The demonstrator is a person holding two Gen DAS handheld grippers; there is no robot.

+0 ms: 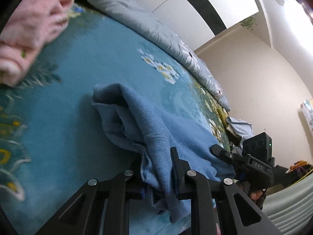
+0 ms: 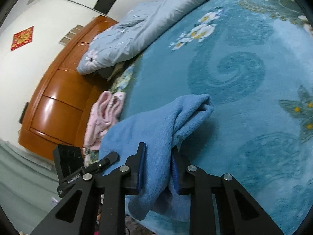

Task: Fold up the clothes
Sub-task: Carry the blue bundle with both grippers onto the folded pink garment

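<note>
Item: blue fleece garment (image 1: 156, 129), bunched, lifted at near edge of bed, far end draped on teal floral blanket (image 1: 88, 62). Left gripper (image 1: 156, 168): jaws pinched on a fold of the fleece. Right gripper (image 2: 159, 166): jaws likewise pressed onto the fleece, cloth hanging down betw. the pads. Pink garment (image 2: 103, 117): crumpled, far left on blanket, apart from fleece. Grey-blue floral duvet (image 2: 137, 29): heaped along far side of bed. Wooden headboard (image 2: 58, 101): at left. No containers seen.
</note>
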